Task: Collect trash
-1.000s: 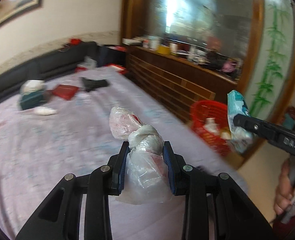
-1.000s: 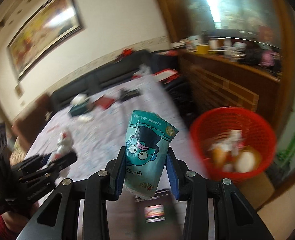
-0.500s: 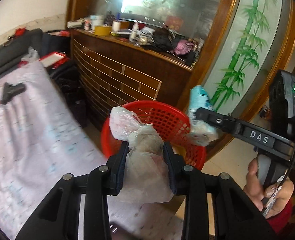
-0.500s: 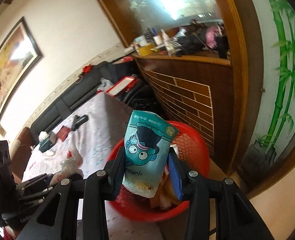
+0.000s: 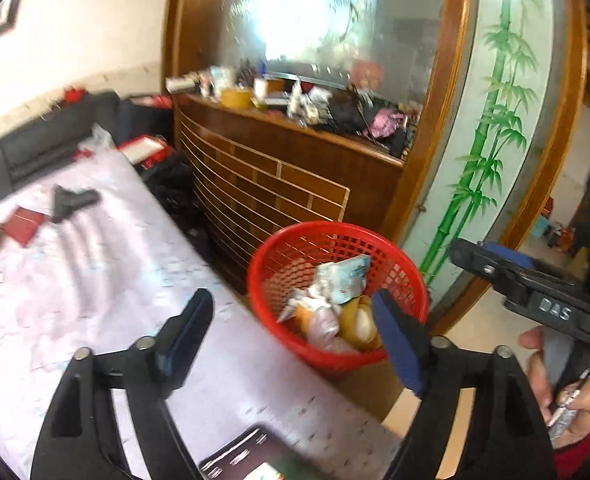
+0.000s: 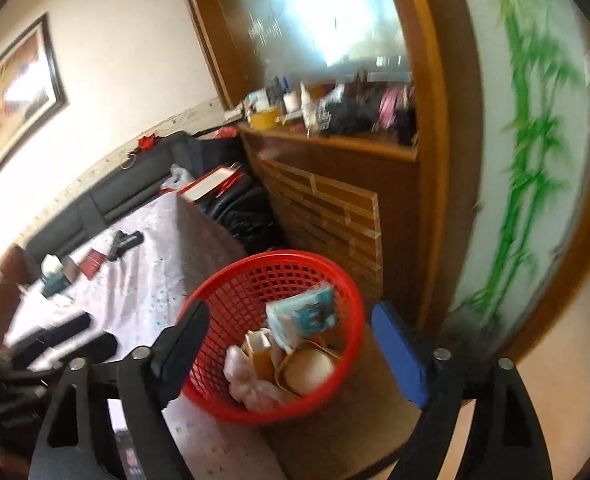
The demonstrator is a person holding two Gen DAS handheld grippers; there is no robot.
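Note:
A red mesh basket (image 5: 263, 264) (image 6: 279, 257) stands on the floor at the table's corner, holding trash. A teal snack packet (image 5: 347, 278) (image 6: 307, 316) lies on top of the pile, and a knotted whitish plastic bag (image 5: 319, 324) (image 6: 251, 384) lies lower in it. My left gripper (image 5: 291, 304) hovers just over the basket's near rim, jaws opening wide, nothing between them. My right gripper (image 6: 289, 312) is above the basket too, jaws opening and empty. It also reaches in from the right (image 5: 491, 260) in the left wrist view.
A table with a lilac cloth (image 5: 95, 280) carries a black object (image 5: 71, 200) and a red wallet (image 5: 25, 224). Behind the basket stand a slatted wooden cabinet (image 5: 275, 184) and a bamboo-painted glass panel (image 5: 487, 160). A person's hand (image 5: 563, 384) grips the right tool.
Both grippers swung from over the table to the basket and opened. The plastic bag left the left jaws and the teal packet left the right jaws; both now lie in the basket.

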